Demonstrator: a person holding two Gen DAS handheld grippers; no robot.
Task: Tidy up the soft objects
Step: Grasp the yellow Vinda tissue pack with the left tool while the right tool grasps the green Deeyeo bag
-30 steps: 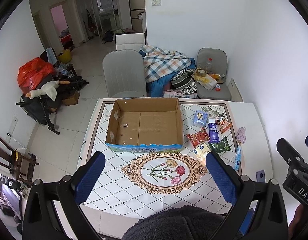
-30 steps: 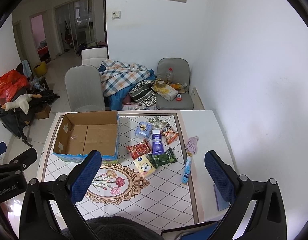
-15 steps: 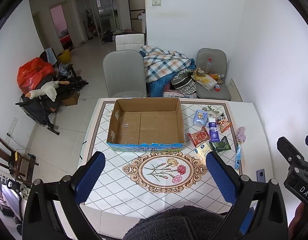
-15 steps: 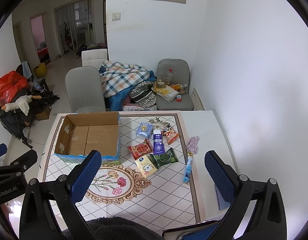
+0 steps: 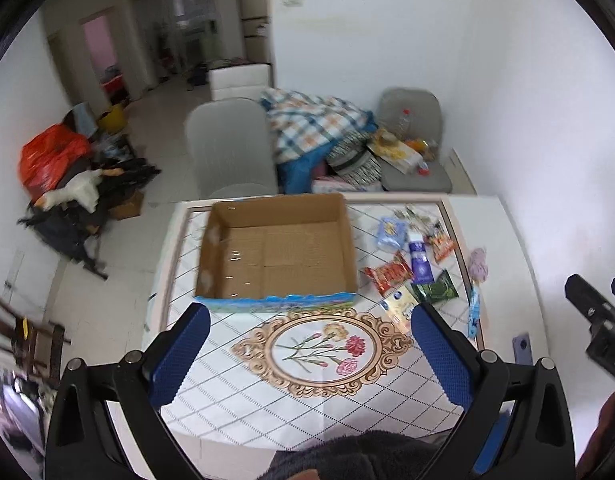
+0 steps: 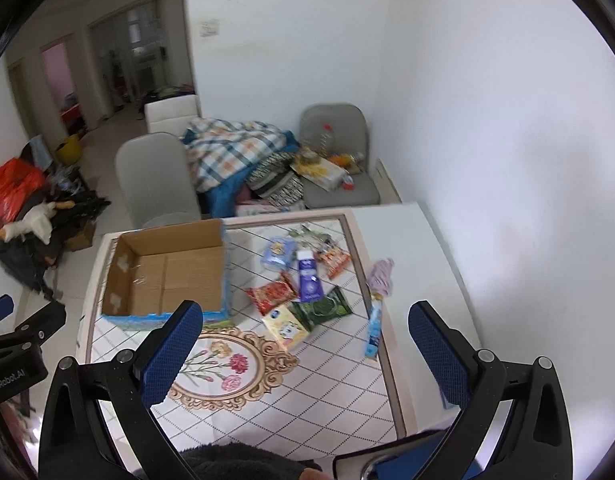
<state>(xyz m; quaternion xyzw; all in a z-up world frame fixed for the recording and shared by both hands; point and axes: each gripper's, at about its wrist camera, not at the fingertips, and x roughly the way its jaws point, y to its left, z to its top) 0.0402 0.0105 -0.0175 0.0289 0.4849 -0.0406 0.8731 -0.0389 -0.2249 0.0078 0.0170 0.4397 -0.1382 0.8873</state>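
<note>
An open, empty cardboard box (image 5: 275, 248) stands on the patterned table (image 5: 319, 384); it also shows in the right wrist view (image 6: 167, 268). To its right lie several soft packets: a red snack pack (image 6: 272, 295), a purple tube (image 6: 308, 276), a green pack (image 6: 322, 309), a yellow pack (image 6: 285, 325), a light blue pack (image 6: 278, 253), a pink cloth (image 6: 381, 276) and a thin blue tube (image 6: 374, 328). My left gripper (image 5: 309, 356) is open and empty above the table's near side. My right gripper (image 6: 303, 356) is open and empty, high above the packets.
A grey chair (image 5: 229, 148) stands behind the table, with a plaid blanket pile (image 5: 315, 128) and a second chair (image 5: 411, 140) holding clutter. A phone (image 5: 522, 349) lies at the table's right edge. White wall on the right. Bags and clutter on the floor at left (image 5: 63, 184).
Both grippers have moved forward and lower toward the table; the box and packets look larger. Both stay open and empty. Nothing on the table has moved.
</note>
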